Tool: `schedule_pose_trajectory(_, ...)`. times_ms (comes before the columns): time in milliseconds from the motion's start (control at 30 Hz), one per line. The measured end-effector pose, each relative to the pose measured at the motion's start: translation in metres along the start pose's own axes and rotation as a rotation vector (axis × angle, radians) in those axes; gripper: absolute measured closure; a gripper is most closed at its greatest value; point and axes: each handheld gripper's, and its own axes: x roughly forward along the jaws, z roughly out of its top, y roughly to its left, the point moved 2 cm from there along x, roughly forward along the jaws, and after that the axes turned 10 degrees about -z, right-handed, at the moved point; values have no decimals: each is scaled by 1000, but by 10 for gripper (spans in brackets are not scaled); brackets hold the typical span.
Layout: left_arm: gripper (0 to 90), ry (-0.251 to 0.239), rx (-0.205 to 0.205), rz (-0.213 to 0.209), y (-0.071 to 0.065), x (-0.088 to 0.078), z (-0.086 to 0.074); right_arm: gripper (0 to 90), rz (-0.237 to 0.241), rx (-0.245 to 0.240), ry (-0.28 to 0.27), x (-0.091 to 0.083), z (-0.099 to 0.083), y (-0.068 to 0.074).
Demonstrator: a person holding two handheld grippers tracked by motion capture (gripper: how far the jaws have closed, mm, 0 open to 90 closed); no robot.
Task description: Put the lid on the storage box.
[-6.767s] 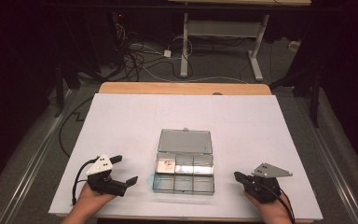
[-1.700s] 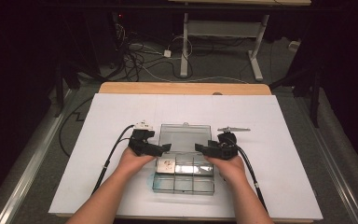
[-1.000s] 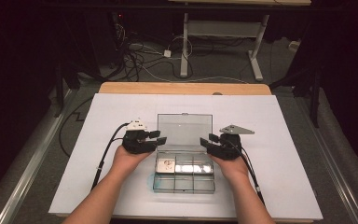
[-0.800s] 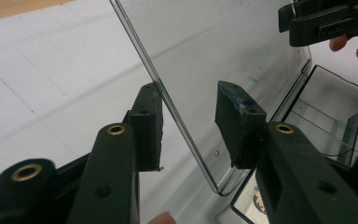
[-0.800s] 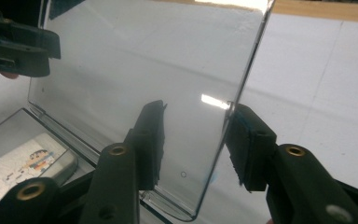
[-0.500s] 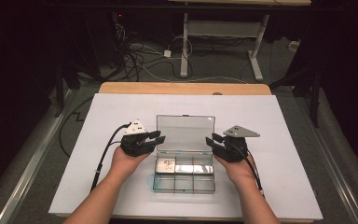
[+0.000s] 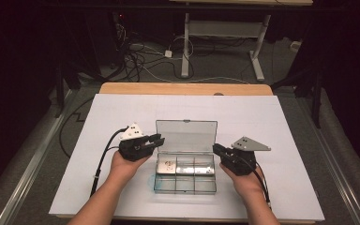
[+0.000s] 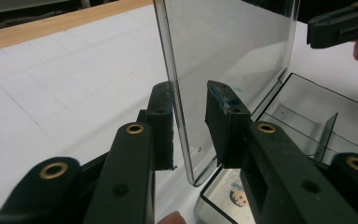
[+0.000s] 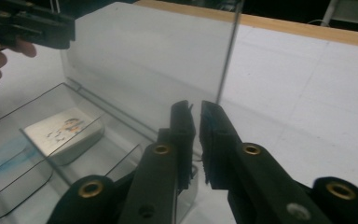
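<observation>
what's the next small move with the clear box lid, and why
Probably bring the left tool shut on the lid: its jaws have been closing and straddle the upright lid's edge without yet pressing it. The right tool is shut beside the box.

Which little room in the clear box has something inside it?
The back-left compartment of the clear box, nearest the left gripper. It holds a small pale thing with dark marks; the other compartments look bare.
</observation>
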Motion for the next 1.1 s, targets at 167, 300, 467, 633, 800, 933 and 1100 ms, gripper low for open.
schedule_pose_trajectory(167,701,1,22,1,-7,-4,-3,900,25,-13,-8,-3,-7,7)
schedule_pose_trajectory(300,700,2,29,-4,-11,-8,-5,900,43,-20,-19,-8,-11,10)
schedule_pose_trajectory(467,699,-4,23,-23,-16,-12,-8,900,61,-41,-20,-13,-14,16)
schedule_pose_trajectory(633,686,0,21,-29,-21,-15,-11,900,72,-48,-14,-17,-16,19)
schedule_pose_trajectory(800,666,14,15,-33,-26,-19,-16,900,81,-48,-8,-20,-19,20)
schedule_pose_trajectory(933,640,29,20,-39,-31,-21,-22,900,86,-52,-6,-23,-22,22)
schedule_pose_trajectory(1100,618,49,20,-41,-35,-22,-28,900,89,-49,-1,-25,-25,24)
